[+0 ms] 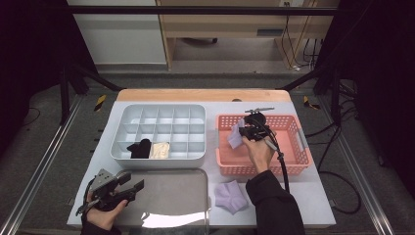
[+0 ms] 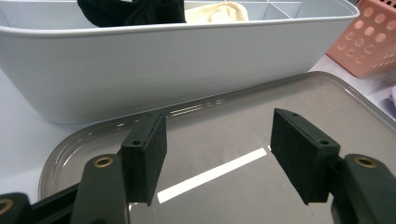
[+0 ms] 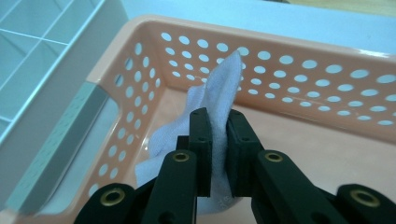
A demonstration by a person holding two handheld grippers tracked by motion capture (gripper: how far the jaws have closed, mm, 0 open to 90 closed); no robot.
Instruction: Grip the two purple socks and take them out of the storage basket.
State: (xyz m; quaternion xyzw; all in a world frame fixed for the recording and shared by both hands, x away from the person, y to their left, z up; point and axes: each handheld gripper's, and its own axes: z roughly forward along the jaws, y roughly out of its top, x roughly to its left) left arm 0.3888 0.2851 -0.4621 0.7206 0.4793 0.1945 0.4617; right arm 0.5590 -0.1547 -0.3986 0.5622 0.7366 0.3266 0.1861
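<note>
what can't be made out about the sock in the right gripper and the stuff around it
- Pale lilac sock: its lower end, right gripper view, hidden behind the right gripper.
- Pink basket: part of its floor, high view, covered by hand and gripper.
- Black item in the divided white box: cut off by the top edge, left gripper view.

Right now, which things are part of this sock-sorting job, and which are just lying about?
In the job:
right gripper
pale lilac sock
pink basket
grey divided organizer
folded lilac sock

Lying about:
left gripper
grey tray
</note>
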